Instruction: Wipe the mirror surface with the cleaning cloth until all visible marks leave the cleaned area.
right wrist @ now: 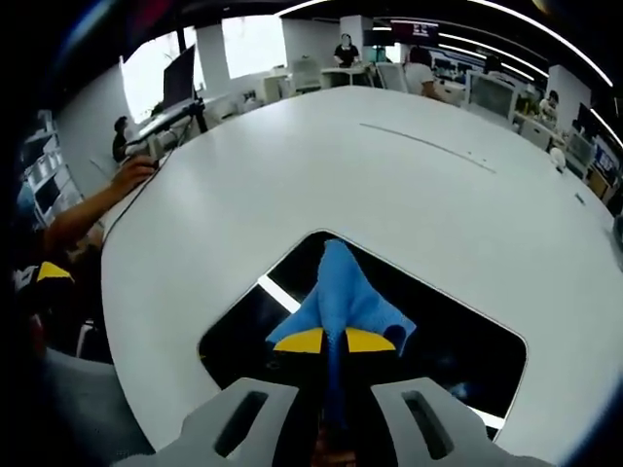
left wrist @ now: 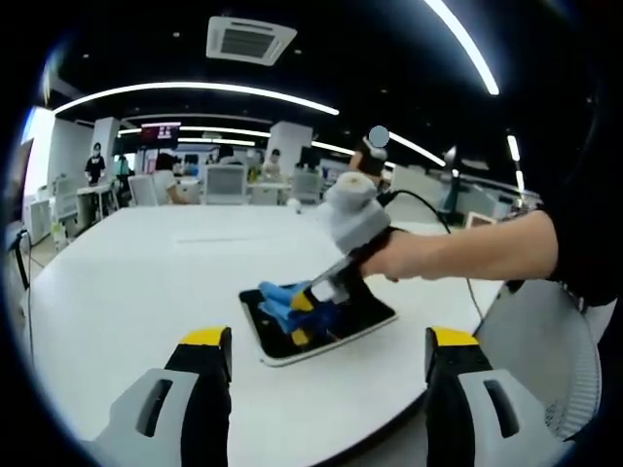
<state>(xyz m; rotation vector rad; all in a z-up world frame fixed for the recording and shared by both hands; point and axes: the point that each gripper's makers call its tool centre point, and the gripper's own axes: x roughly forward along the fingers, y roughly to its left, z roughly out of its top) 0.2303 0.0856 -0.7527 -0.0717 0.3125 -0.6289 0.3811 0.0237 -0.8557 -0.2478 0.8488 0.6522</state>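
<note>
The wiping step is under way: the right gripper (right wrist: 334, 341) has its fingers clamped on the blue cloth (right wrist: 341, 292), pressing it onto the mirror (right wrist: 458, 355), which lies flat on the white bench (right wrist: 321, 165). The left gripper (left wrist: 316, 362) hovers nearby, fingers spread and empty. Next, the cloth probably needs sweeping across the unwiped glass.

Left tongs (left wrist: 316, 365) jaws wide apart, low; right tongs (right wrist: 334, 341) clamped, angled downward.
</note>
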